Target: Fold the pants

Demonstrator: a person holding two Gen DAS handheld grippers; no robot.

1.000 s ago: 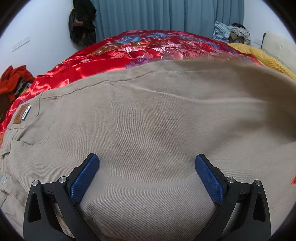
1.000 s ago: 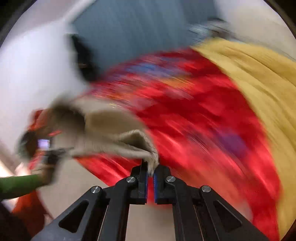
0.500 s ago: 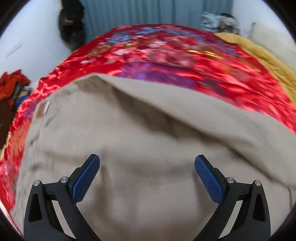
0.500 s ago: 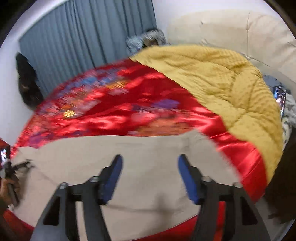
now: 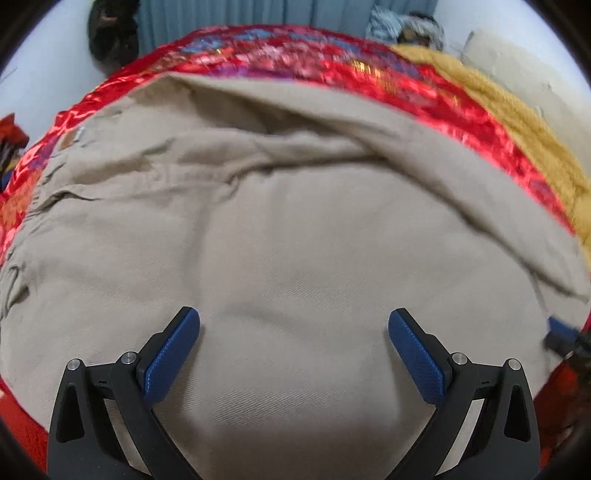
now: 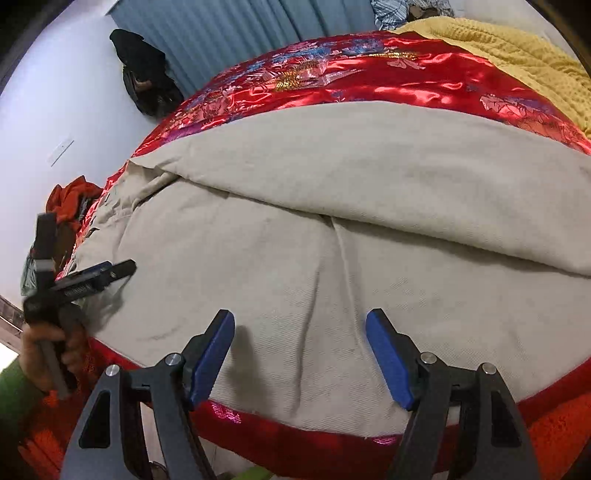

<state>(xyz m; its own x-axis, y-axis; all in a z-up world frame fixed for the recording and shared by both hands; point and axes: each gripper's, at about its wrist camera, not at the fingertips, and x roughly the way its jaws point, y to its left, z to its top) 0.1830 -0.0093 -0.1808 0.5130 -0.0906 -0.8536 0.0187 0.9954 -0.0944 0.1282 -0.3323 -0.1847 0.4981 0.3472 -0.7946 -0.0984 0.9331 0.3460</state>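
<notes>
Beige pants [image 5: 295, 240] lie spread across a bed covered in a red satin bedspread [image 6: 332, 74], one leg doubled over the other so that a soft fold ridge runs from about 9 o'clock to 3 o'clock through the upper half of both wrist views. The left gripper [image 5: 293, 343] hovers over the cloth with its jaws released and wide apart, nothing between them. The right gripper [image 6: 300, 350] is likewise released over the near hem, its jaws spread and empty; they opened within the past second, and no cloth is caught in them now. In the right wrist view the left gripper sits at 9 o'clock in a person's hand [image 6: 44, 354] with a green sleeve [image 6: 14, 398]. A yellow blanket [image 6: 517, 48] lies at 1 o'clock and a blue curtain [image 6: 229, 33] hangs at 12 o'clock.

The fold looks only half done. The risk from here appears to be misalignment: the upper leg sits skewed and wrinkled near the waistband at 10 o'clock, and the slick satin beneath could let the whole garment slide if either gripper drags rather than lifts, spoiling the stacked layers.
</notes>
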